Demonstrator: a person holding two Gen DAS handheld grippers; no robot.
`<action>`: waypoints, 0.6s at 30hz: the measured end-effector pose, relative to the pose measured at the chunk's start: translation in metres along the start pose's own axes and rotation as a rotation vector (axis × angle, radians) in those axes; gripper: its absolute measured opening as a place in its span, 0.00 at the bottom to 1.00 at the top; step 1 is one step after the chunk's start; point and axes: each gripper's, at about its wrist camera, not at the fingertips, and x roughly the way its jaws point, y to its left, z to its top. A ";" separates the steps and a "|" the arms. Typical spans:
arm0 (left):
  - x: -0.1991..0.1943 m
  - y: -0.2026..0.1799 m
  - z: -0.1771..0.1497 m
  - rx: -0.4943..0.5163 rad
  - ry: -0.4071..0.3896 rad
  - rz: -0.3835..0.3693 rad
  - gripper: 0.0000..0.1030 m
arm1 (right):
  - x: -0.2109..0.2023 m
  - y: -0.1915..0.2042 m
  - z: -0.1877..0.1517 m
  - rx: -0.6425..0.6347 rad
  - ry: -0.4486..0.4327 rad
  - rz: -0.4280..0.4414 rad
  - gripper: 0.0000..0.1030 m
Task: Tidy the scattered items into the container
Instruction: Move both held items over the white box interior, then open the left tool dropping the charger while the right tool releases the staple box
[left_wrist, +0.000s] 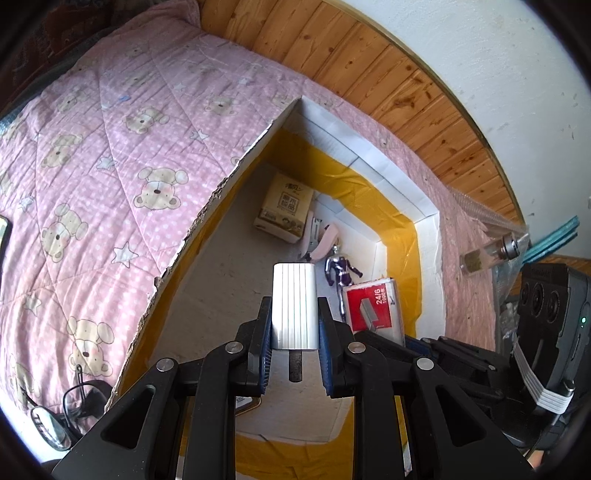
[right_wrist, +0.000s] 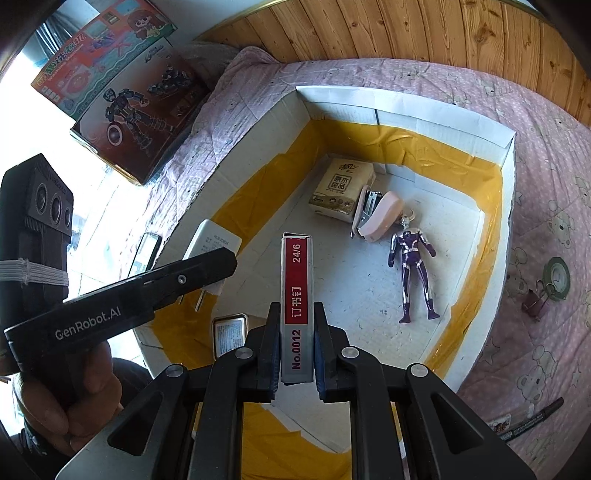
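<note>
From left to right: the left gripper (left_wrist: 295, 354) was clamped on a white charger plug (left_wrist: 294, 304), its pads pressed to the ribbed sides and a dark prong showing beneath, and it hung over the near-left part of the cardboard box (left_wrist: 424, 236) that sat on the pink bear-print quilt (left_wrist: 110, 166). Seen from the right wrist, the right gripper (right_wrist: 295, 354) was clenched on a red and silver staple box (right_wrist: 296, 295), held on edge, above the box's near side. Inside the container (right_wrist: 508, 173), at about one o'clock from the staple box, a tissue pack (right_wrist: 341, 188) lay against the far wall, a pink stapler (right_wrist: 376, 216) touched it on the right, and a purple toy figure (right_wrist: 413, 269) lay at about two o'clock. A metal tin (right_wrist: 229, 334) sat at nine o'clock near the wall. On the quilt to the right, at three o'clock, a tape roll (right_wrist: 557, 277), a binder clip (right_wrist: 533, 302) and, lower, a marker (right_wrist: 532, 421) were not yet tidied. The step looked like delivery of both items into the box. The next move likely called for lowering each tool toward bare floor, clear of the figure and tin, then opening the jaws and going for the quilt items.
</note>
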 end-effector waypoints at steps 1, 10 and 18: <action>0.002 0.000 0.001 -0.005 0.006 0.003 0.21 | 0.003 0.000 0.003 0.000 0.009 -0.004 0.16; 0.014 0.002 0.008 -0.029 0.037 0.038 0.21 | 0.028 -0.001 0.023 -0.009 0.074 -0.065 0.16; 0.015 0.003 0.010 -0.029 0.030 0.049 0.24 | 0.042 -0.008 0.033 0.032 0.090 -0.091 0.24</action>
